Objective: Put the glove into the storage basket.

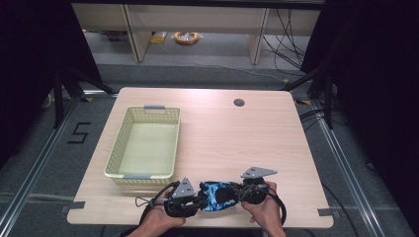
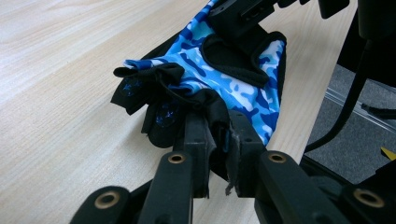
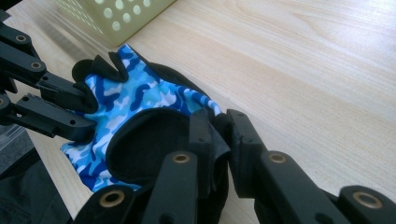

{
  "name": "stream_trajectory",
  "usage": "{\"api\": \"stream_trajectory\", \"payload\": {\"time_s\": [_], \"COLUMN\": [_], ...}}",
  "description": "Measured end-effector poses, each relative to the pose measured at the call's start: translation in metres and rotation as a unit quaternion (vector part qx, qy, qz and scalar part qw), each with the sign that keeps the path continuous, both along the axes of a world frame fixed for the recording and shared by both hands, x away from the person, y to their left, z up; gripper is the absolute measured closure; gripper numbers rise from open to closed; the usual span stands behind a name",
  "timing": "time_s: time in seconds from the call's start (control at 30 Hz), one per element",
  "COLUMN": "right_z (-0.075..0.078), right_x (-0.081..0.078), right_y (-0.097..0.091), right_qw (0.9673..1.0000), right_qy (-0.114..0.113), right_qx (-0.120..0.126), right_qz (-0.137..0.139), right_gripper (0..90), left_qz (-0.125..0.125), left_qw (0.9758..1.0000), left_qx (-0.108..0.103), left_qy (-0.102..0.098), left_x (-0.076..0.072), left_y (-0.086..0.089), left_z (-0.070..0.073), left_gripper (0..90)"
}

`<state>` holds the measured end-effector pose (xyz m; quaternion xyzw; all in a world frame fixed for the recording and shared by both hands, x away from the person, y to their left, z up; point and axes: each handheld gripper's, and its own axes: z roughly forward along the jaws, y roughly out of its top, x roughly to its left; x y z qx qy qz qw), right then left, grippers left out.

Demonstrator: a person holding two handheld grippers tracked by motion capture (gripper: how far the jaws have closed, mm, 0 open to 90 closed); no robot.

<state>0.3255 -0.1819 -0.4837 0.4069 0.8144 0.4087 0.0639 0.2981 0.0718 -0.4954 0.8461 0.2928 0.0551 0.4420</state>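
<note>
Holding the blue camouflage glove (image 1: 216,195) at both ends, we have it stretched between the two tools at the near edge of the bench (image 1: 247,143), just in front of us. Our left tool (image 2: 217,140) has its jaws pressed together on the black fabric at the glove's finger end, a fold of it squeezed between the pads; our right tool (image 3: 215,140) pinches the black edge at the opposite, cuff end in the same way. We judge that gripping from two sides keeps the limp cloth spread out and under control, since a single pinch would let it droop and bunch. The glove's middle looks to lie on or just above the wood; we cannot tell which. The pale yellow perforated basket (image 1: 127,129) stands empty to the left and a little farther back, well apart from the glove, and seems the likely place for it, so a lift and carry that way would suit.
</note>
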Motion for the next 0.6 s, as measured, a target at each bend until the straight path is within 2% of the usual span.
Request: {"api": "stream_trajectory", "payload": {"time_s": [0.07, 0.2, 0.23, 0.27, 0.3, 0.33, 0.37, 0.4, 0.47, 0.5, 0.53, 0.6], "right_z": [0.001, 0.003, 0.005, 0.005, 0.007, 0.008, 0.009, 0.012, 0.017, 0.019, 0.020, 0.028], "right_x": [0.000, 0.000, -0.003, 0.000, 0.000, 0.000, 0.000, 0.000, 0.000, -0.001, 0.001, 0.002], "right_y": [0.000, 0.000, 0.001, 0.000, 0.000, 0.000, 0.001, 0.000, 0.001, 0.003, 0.002, 0.004], "right_qw": [1.0000, 1.0000, 0.9999, 1.0000, 1.0000, 1.0000, 1.0000, 1.0000, 1.0000, 0.9999, 0.9998, 0.9998], "right_qy": [0.001, -0.003, 0.013, 0.005, 0.001, 0.000, -0.004, -0.002, -0.006, -0.004, -0.018, -0.016], "right_qx": [-0.005, -0.007, 0.001, -0.001, -0.004, 0.000, 0.004, 0.001, 0.001, 0.012, 0.008, 0.007], "right_qz": [-0.001, -0.002, -0.009, 0.001, -0.002, 0.005, 0.006, 0.008, 0.003, -0.001, 0.007, 0.004], "right_gripper": [81.5, 81.4, 81.4, 81.5, 81.4, 81.4, 81.5, 81.5, 81.4, 81.5, 81.4, 81.5], "left_qz": [0.004, -0.006, -0.005, -0.005, -0.008, -0.003, -0.009, -0.004, -0.009, -0.007, -0.004, -0.004], "left_qw": [1.0000, 0.9999, 0.9999, 1.0000, 0.9999, 1.0000, 0.9999, 0.9999, 0.9998, 0.9998, 0.9998, 0.9997], "left_qx": [-0.003, -0.002, 0.008, -0.003, 0.002, -0.008, -0.005, -0.013, -0.005, -0.013, -0.017, -0.013], "left_qy": [0.001, -0.008, -0.009, -0.005, -0.010, -0.001, -0.010, -0.003, -0.016, -0.013, -0.013, -0.022], "left_x": [-0.001, -0.001, -0.001, -0.001, 0.000, -0.002, -0.001, -0.001, 0.000, 0.000, 0.000, 0.002], "left_y": [-0.001, -0.001, 0.000, 0.000, 0.001, 0.001, 0.003, 0.003, 0.007, 0.007, 0.007, 0.011], "left_z": [0.000, 0.002, 0.004, 0.006, 0.007, 0.009, 0.011, 0.013, 0.018, 0.020, 0.023, 0.030], "left_gripper": [79.2, 79.2, 79.2, 79.2, 79.2, 79.2, 79.2, 79.2, 79.2, 79.2, 79.2, 79.2]}}
